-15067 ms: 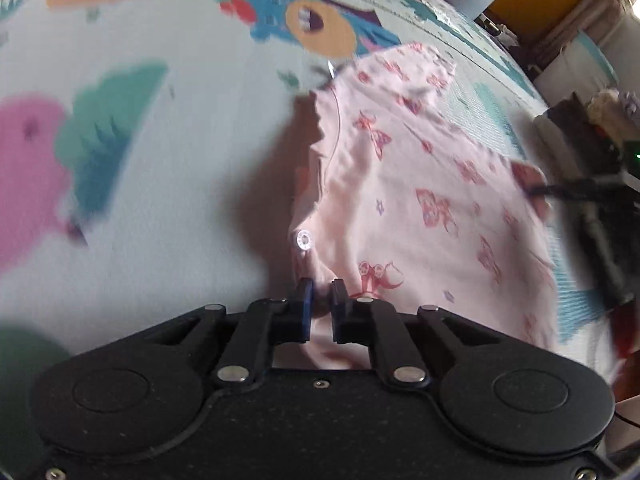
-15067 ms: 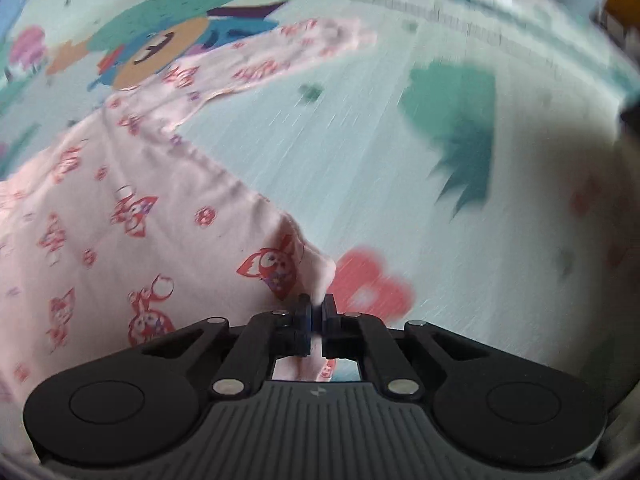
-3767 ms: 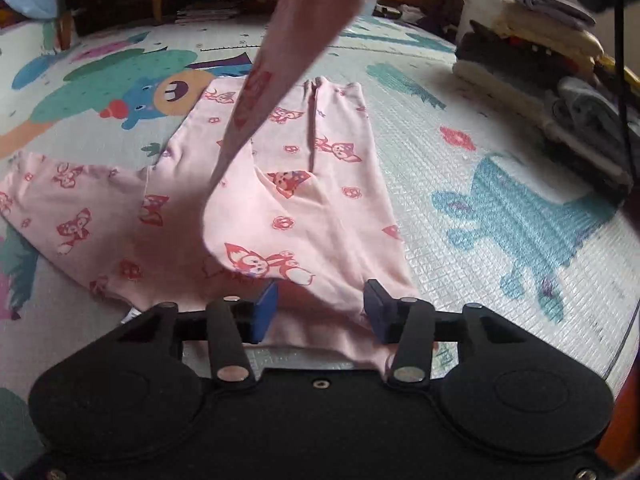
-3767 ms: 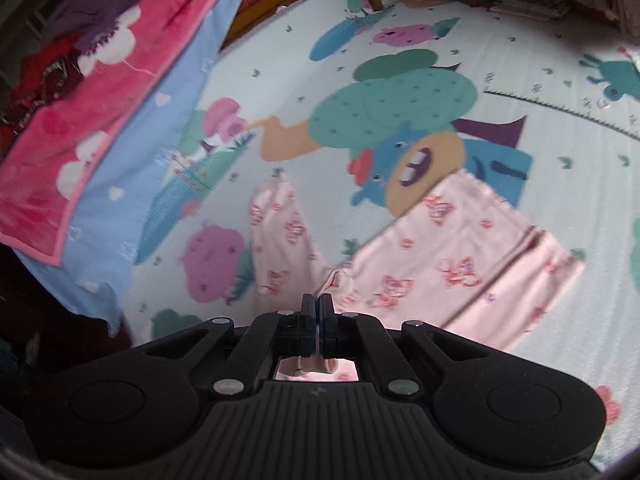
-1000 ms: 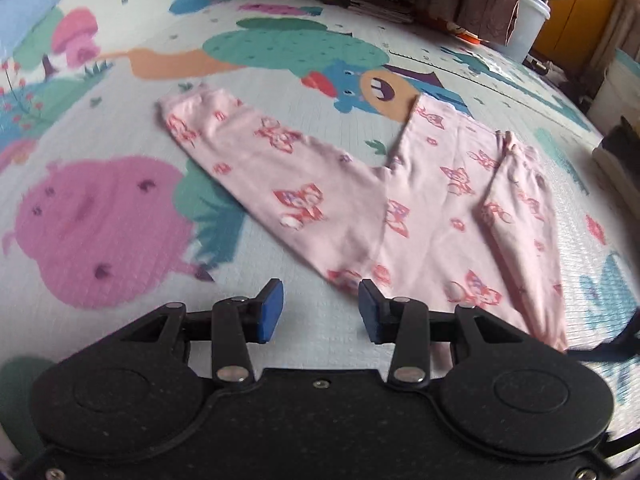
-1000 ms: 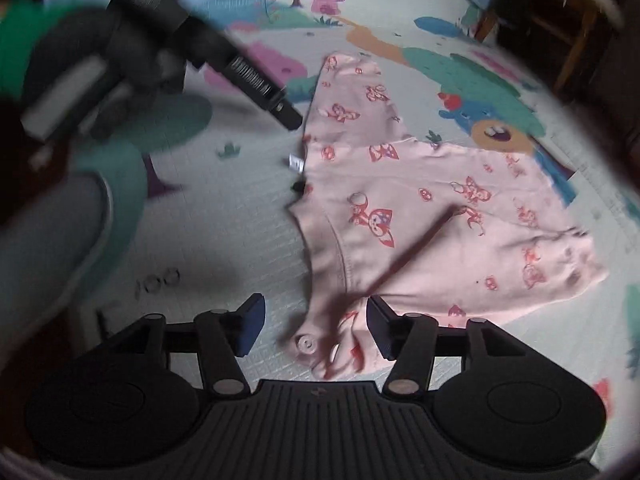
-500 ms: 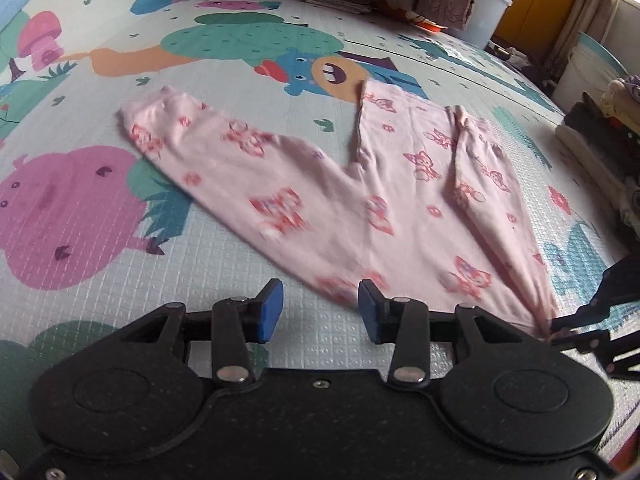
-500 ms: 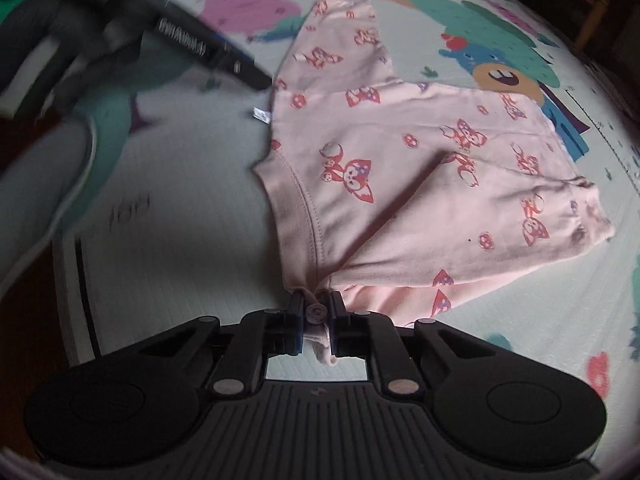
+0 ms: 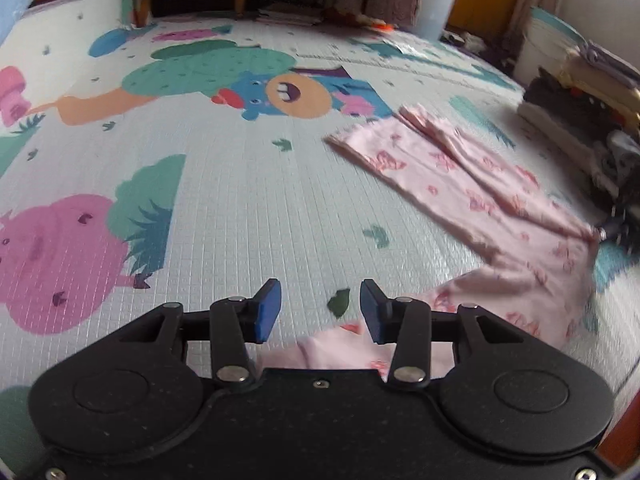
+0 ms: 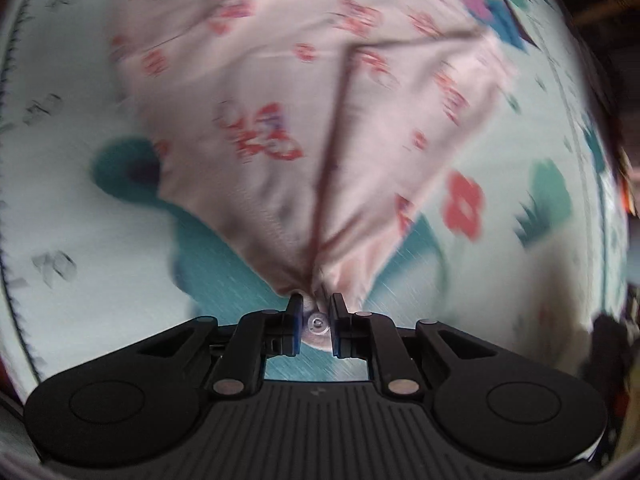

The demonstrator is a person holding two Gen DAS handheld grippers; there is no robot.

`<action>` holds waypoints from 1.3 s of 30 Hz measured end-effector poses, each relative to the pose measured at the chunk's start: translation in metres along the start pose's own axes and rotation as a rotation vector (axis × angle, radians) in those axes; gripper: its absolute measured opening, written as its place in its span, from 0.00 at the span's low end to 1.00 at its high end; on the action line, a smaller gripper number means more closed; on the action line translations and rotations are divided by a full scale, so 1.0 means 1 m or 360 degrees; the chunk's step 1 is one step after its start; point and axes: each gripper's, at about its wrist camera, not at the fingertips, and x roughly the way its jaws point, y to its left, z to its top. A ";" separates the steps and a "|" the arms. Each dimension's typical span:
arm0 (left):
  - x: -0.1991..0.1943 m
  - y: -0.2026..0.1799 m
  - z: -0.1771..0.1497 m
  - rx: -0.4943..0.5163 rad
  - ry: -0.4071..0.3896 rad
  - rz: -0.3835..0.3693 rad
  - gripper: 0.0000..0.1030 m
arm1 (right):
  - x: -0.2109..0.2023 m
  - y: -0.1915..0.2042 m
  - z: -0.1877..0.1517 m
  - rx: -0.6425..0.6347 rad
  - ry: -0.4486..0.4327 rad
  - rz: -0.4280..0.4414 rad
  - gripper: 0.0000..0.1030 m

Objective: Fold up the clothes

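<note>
The right gripper is clamped on a bunched corner of the pink printed garment, with a small clear button showing between the blue pads. A second ago these jaws stood apart over that same edge; they have since closed on it, easing open very slightly in the last half second with the cloth still between them. The garment then lay flat on the play mat. It now runs taut from the pinch and fans away, and heavy streaking across the right wrist view indicates a fast sideways pull.

The left gripper stands partly open with nothing between its pads, and a fold of pink fabric lies just beneath it. In the left wrist view the garment stretches diagonally toward the right edge, no longer centred on the mat as it was half a second ago.

Judgement: the garment is being dragged or swung into position for its next fold, so the fold itself is not yet laid.

Limits of view: motion blur hides the print and seams in the right wrist view. Which part is pinched is probably the waistband corner, but this cannot be confirmed. The stack of folded clothes is cut off at the frame edge
</note>
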 end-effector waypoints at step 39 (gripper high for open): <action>0.055 -0.086 0.085 0.1201 0.0825 -0.0298 0.45 | -0.035 0.108 0.060 0.0097 -0.0880 0.0193 0.34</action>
